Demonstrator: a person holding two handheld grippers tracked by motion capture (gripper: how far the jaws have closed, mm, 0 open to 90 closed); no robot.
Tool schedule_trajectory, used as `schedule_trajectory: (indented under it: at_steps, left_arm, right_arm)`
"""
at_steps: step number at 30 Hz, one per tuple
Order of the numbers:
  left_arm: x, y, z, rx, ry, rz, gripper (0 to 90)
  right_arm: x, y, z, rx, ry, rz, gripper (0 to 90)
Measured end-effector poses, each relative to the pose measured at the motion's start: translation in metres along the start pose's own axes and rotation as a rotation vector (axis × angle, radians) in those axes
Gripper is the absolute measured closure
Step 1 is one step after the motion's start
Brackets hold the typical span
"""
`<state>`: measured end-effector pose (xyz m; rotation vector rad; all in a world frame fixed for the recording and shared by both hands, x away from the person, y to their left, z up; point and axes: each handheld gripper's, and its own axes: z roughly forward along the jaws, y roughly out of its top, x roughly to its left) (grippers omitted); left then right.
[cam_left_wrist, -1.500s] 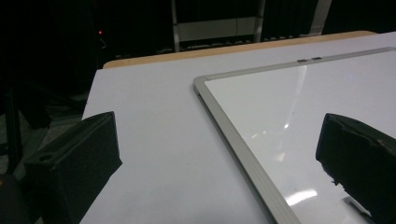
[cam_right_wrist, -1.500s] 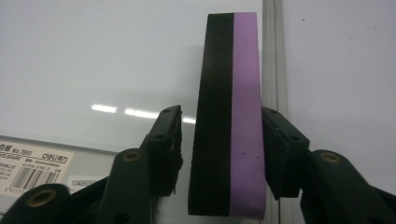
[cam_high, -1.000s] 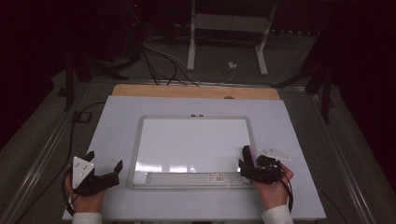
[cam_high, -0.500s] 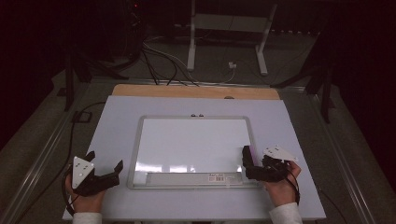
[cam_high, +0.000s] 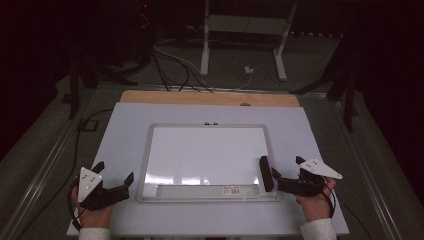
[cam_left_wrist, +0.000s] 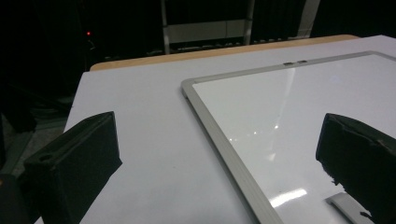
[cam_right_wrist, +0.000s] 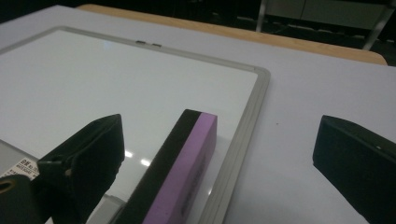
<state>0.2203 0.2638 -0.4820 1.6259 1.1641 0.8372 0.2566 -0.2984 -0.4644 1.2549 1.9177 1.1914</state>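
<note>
A white-surfaced whiteboard (cam_high: 207, 152) with a grey frame lies in the middle of the white table (cam_high: 125, 130). A purple and black eraser (cam_high: 265, 173) rests on the board's right edge. My right gripper (cam_high: 287, 168) sits just right of it. In the right gripper view the eraser (cam_right_wrist: 187, 163) lies between the jaws of the right gripper (cam_right_wrist: 219, 135), nearer the left one, touching neither. Those jaws have just been opening and stand open. My left gripper (cam_high: 114, 172) rests open by the board's near left corner, nothing between its jaws (cam_left_wrist: 219, 126).
A narrow tray with a barcode label (cam_high: 210, 190) runs along the whiteboard's near edge. A wooden strip (cam_high: 210, 98) borders the table's far side. Beyond it, stand legs (cam_high: 245, 45) and cables (cam_high: 170, 60) lie on the dark floor.
My right hand has drawn back to the right, its jaws spreading off the eraser, which stays on the board's right edge. The left gripper has kept still.
</note>
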Motion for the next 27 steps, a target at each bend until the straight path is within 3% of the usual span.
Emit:
schedule_trajectory:
  at_steps: [14, 27]
  left_arm:
    - [0.001, 0.002, -0.003, -0.033, -0.028, -0.012, 0.6]
    - [0.003, 0.002, -0.005, -0.038, -0.027, -0.02, 0.6]
  right_arm:
    - [-0.016, -0.018, -0.009, -0.084, 0.0, 0.036, 2.2]
    - [-0.022, -0.025, -0.015, -0.098, -0.011, 0.062, 2.2]
